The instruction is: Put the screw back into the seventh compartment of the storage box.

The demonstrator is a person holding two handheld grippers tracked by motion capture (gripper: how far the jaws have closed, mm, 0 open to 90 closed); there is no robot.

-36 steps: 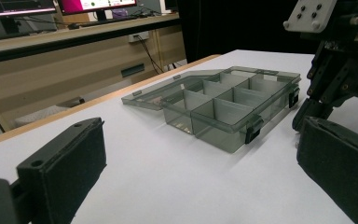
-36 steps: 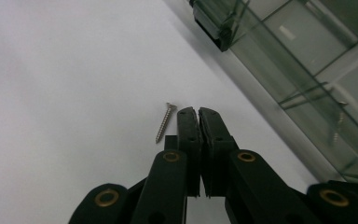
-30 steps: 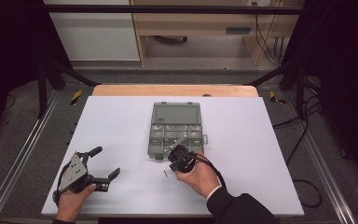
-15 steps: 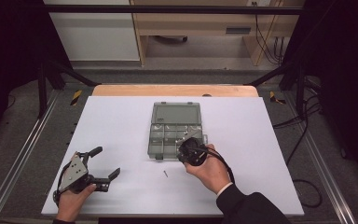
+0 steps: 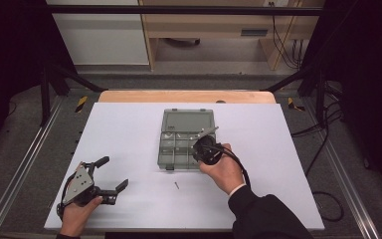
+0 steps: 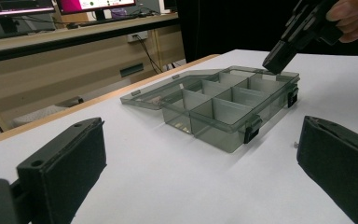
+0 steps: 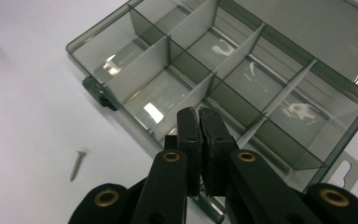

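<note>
At frame centre: right gripper over open organiser box, jaws together, apparently empty | screw on worktop unsorted | left gripper jaws apart, idle.

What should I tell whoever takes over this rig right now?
Right gripper: fingers pressed shut above the open organiser box, at its near right compartments; whether they hold anything cannot be told.
Left gripper: open, resting on the table at the near left, apart from the box.
One screw lies on the table just in front of the box.
Compartments look empty.
Left: likely the screw goes into the box.
</note>
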